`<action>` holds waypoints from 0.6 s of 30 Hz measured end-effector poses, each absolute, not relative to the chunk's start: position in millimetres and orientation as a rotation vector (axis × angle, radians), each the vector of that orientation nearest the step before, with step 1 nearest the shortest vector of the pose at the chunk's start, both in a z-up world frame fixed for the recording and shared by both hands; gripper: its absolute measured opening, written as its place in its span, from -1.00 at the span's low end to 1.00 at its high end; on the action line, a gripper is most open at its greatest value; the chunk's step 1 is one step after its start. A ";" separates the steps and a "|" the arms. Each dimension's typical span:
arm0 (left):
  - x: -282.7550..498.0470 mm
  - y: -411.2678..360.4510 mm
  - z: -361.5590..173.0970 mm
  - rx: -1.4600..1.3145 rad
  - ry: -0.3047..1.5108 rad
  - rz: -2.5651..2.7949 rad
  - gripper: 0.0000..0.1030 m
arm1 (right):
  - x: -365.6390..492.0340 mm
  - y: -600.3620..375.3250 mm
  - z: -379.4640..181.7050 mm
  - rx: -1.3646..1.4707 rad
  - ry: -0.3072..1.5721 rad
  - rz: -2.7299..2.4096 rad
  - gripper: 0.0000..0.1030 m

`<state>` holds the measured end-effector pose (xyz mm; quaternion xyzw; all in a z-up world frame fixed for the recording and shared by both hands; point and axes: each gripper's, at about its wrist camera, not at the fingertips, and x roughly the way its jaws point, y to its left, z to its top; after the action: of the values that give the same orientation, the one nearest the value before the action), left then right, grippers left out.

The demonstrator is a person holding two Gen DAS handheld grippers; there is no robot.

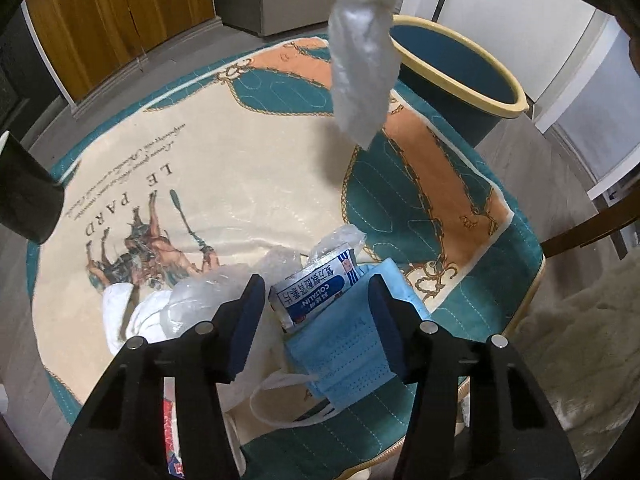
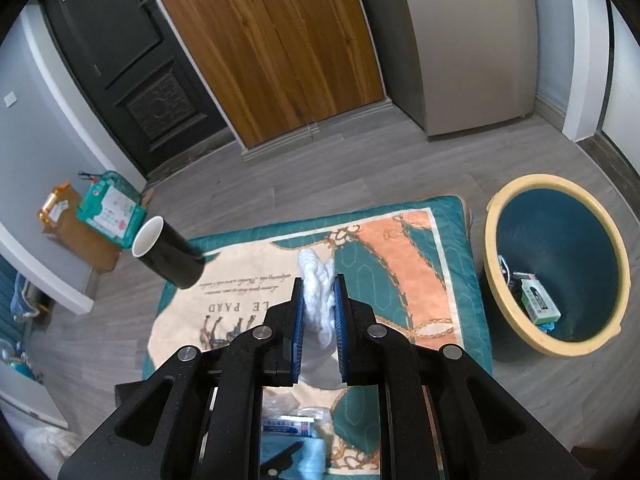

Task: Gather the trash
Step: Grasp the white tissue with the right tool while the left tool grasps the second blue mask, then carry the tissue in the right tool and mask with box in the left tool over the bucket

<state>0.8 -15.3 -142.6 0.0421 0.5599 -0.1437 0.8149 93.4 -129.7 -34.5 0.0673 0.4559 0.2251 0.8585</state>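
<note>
Above the patterned teal, cream and orange quilted mat point(image 2: 404, 276), the right gripper point(image 2: 318, 312) is clenched on a crumpled white tissue wad point(image 2: 316, 300), which hangs clear of the mat and short of the round blue bin with a yellow rim point(image 2: 492, 248) standing just beside the mat's edge. Boxes already lie in the bin's bottom. The wad looks light, soft and easily squashed, so a pinch across its bulk should hold it. Over the mat's near part, the left gripper point(image 1: 316, 316) hovers with its jaws spread around a small white-and-blue printed box point(image 1: 312, 290) resting on a pale blue pleated face mask point(image 1: 344, 352). The box seems light but stiff; its long sides suit the pads.
</note>
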 end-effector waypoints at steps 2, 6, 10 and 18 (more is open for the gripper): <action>2.0 -18.7 -144.4 0.112 1.198 -0.305 0.04 | 94.6 -128.6 -35.0 0.139 0.959 0.474 -0.71; 4.1 -21.6 -142.9 0.159 1.193 -0.299 -0.59 | 95.7 -128.3 -34.7 0.140 0.958 0.473 -0.71; 8.6 -16.9 -133.4 0.136 1.162 -0.312 -0.68 | 100.6 -134.1 -33.6 0.156 0.952 0.467 -0.71; 15.2 -7.2 -89.0 0.059 1.016 -0.319 -0.83 | 110.3 -147.5 -29.3 0.194 0.940 0.463 -0.71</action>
<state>15.2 -7.2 -89.0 0.0281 0.4843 -0.1522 0.8611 110.3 -147.5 -29.3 0.0926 0.4481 0.2208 0.8613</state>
